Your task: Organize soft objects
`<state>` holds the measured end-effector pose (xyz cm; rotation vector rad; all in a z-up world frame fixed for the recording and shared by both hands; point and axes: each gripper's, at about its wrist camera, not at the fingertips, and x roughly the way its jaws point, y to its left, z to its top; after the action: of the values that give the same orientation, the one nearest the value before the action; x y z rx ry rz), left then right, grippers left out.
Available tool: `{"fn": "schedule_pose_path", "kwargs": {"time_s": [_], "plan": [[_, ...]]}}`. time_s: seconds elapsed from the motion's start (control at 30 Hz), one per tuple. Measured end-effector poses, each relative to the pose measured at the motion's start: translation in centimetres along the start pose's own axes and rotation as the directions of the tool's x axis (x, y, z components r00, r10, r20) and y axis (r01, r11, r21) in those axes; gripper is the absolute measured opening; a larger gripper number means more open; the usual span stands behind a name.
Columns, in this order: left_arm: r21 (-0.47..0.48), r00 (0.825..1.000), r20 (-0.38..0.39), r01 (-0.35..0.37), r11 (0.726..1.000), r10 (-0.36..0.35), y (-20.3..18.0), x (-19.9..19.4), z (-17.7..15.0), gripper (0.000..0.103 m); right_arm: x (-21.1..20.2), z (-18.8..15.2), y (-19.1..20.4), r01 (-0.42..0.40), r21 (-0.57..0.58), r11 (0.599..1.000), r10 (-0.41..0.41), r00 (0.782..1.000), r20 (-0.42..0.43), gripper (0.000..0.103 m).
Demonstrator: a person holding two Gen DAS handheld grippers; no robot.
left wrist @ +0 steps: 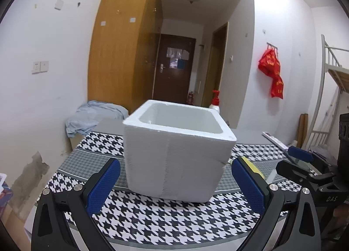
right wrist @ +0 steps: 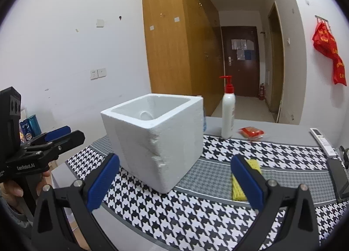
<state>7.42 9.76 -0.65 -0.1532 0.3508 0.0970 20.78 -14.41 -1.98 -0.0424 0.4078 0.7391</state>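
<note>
A white foam box [left wrist: 174,152] stands open-topped on the houndstooth tablecloth [left wrist: 170,218]. My left gripper [left wrist: 175,161] is open just in front of it, the box wider than the gap between the blue pads. In the right wrist view the box [right wrist: 157,142] sits left of centre, with a small white object [right wrist: 145,115] inside. A yellow sponge [right wrist: 238,187] lies on the cloth to the right of the box, partly behind a finger of my open, empty right gripper [right wrist: 174,159]. Only a sliver of the sponge [left wrist: 256,169] shows in the left wrist view.
A white pump bottle with a red top [right wrist: 228,115], a red packet [right wrist: 250,132], a remote [right wrist: 322,142] and a dark phone [right wrist: 338,176] lie at the back and right. A blue cloth [left wrist: 91,118] is heaped beyond the table's far left corner.
</note>
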Motion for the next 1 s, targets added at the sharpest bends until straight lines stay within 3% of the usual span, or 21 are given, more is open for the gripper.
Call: {"fn": "schedule_pose_path", "kwargs": {"time_s": [0.5,1.0], "plan": [[0.058,0.988,-0.026,0.155,0.986,-0.154,-4.7,2.7,-0.1,0.102,-2.9,-1.0,-3.9,0.163,0.069,0.984,-0.164,0.986,0.009,0.103],[0.102,0.952,-0.091,0.302,0.948,-0.293,-9.3,4.5,-0.8,0.102,-6.5,-2.7,-7.8,0.301,0.172,0.938,-0.304,0.953,-0.005,0.103]]}}
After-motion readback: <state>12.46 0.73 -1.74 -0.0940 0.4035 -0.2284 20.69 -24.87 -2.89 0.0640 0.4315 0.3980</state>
